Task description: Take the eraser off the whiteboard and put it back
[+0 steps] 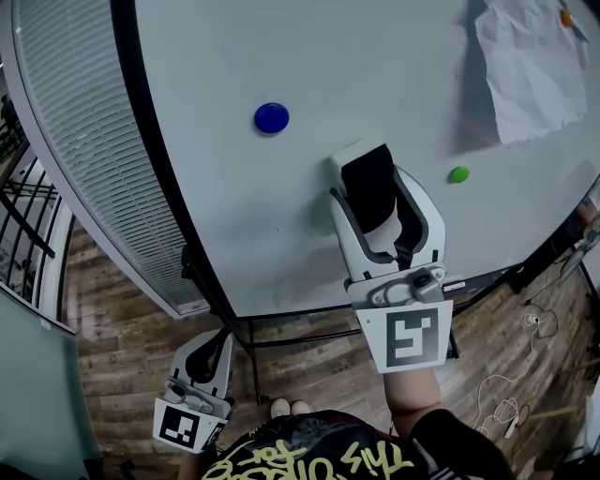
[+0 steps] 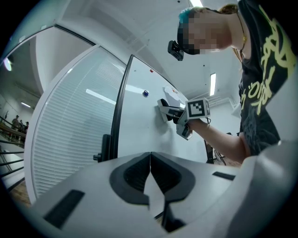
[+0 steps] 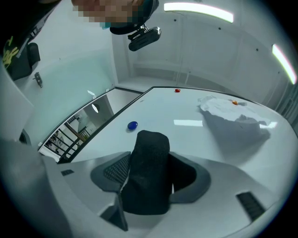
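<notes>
My right gripper [image 1: 371,192] is shut on the eraser [image 1: 359,156], a white block with black felt, held up against the whiteboard [image 1: 281,234] near its middle. In the right gripper view the felt eraser [image 3: 149,148] stands upright between the jaws of the right gripper [image 3: 149,173]. The left gripper view shows the right gripper [image 2: 173,113] at the whiteboard [image 2: 139,125]; whether the eraser touches it I cannot tell. My left gripper [image 1: 214,352] hangs low by the board's stand, shut and holding nothing, its jaws [image 2: 150,160] meeting.
A blue magnet [image 1: 271,118] sits up-left of the eraser and a green magnet [image 1: 458,174] to its right. A crumpled paper [image 1: 530,66] hangs under an orange magnet [image 1: 566,16]. White blinds [image 1: 94,141] flank the board. Cables [image 1: 506,403] lie on the wood floor.
</notes>
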The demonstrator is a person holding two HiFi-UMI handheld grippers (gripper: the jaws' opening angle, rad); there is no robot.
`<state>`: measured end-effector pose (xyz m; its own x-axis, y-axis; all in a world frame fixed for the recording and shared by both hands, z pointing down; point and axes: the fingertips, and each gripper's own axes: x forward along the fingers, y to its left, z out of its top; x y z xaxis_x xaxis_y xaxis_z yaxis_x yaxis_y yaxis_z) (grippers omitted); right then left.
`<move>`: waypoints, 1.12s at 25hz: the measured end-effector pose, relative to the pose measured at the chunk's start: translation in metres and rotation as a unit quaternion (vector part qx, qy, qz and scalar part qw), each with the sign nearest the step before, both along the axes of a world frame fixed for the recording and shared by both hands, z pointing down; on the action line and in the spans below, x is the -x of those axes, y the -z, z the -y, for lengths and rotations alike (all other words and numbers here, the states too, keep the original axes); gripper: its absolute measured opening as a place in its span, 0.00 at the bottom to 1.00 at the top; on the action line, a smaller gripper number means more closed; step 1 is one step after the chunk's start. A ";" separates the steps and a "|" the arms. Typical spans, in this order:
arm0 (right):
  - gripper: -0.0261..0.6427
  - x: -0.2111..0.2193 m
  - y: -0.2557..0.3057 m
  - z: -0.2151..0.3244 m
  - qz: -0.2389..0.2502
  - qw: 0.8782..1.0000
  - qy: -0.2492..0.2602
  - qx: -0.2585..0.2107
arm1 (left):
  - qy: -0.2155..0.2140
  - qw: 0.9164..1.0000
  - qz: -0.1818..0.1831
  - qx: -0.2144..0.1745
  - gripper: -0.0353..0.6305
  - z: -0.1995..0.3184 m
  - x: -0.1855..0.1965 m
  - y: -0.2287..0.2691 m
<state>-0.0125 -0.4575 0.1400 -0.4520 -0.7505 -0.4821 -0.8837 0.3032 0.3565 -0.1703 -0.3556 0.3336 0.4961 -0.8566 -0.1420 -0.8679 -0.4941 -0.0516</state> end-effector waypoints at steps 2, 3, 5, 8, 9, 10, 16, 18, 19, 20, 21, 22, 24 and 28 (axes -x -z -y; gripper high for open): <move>0.42 0.001 0.002 0.001 -0.006 1.000 -0.003 -0.004 | 0.000 1.000 0.001 0.000 0.06 0.000 0.001 0.000; 0.42 0.001 0.002 0.002 -0.007 1.000 -0.004 -0.004 | 0.000 1.000 0.001 0.001 0.06 0.000 0.001 0.000; 0.42 0.001 0.001 0.003 -0.007 1.000 -0.006 -0.003 | 0.002 1.000 0.003 0.002 0.06 0.000 0.001 -0.001; 0.42 0.001 0.001 0.003 -0.006 1.000 -0.008 -0.003 | 0.003 1.000 0.002 0.002 0.06 -0.001 0.001 -0.001; 0.42 0.002 0.001 0.003 -0.006 1.000 -0.009 -0.003 | 0.003 1.000 0.003 0.001 0.06 -0.002 0.001 -0.001; 0.42 0.002 0.001 0.003 -0.006 1.000 -0.011 -0.003 | 0.003 1.000 0.003 0.001 0.06 -0.003 0.001 -0.001; 0.42 0.004 0.000 0.003 -0.015 0.999 -0.028 -0.009 | 0.004 1.000 0.009 0.008 0.06 -0.001 0.002 -0.001; 0.42 0.004 0.002 0.003 -0.016 0.999 -0.033 -0.014 | 0.006 1.000 0.011 0.010 0.06 0.004 0.001 0.000; 0.42 0.003 0.002 0.003 -0.016 0.999 -0.036 -0.015 | 0.006 1.000 0.011 0.012 0.06 0.005 0.000 0.001; 0.42 0.003 0.002 0.003 -0.017 0.999 -0.038 -0.014 | 0.006 1.000 0.010 0.015 0.06 0.005 -0.002 0.001; 0.42 0.003 0.001 0.003 -0.018 0.999 -0.040 -0.014 | 0.006 1.000 0.009 0.018 0.06 0.006 -0.002 0.001; 0.42 0.003 0.001 0.004 -0.018 0.999 -0.042 -0.015 | 0.006 1.000 0.008 0.020 0.06 0.006 -0.003 0.001; 0.42 0.004 0.001 0.004 -0.021 0.999 -0.045 -0.017 | 0.006 1.000 0.008 0.022 0.06 0.006 -0.003 0.001; 0.42 0.005 -0.001 0.005 -0.025 0.998 -0.052 -0.020 | 0.005 1.000 0.010 0.022 0.06 0.006 -0.003 0.001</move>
<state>-0.0172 -0.4627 0.1412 -0.3981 -0.7754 -0.4903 -0.8899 0.1966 0.4116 -0.1675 -0.3614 0.3326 0.4895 -0.8669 -0.0936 -0.8720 -0.4872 -0.0477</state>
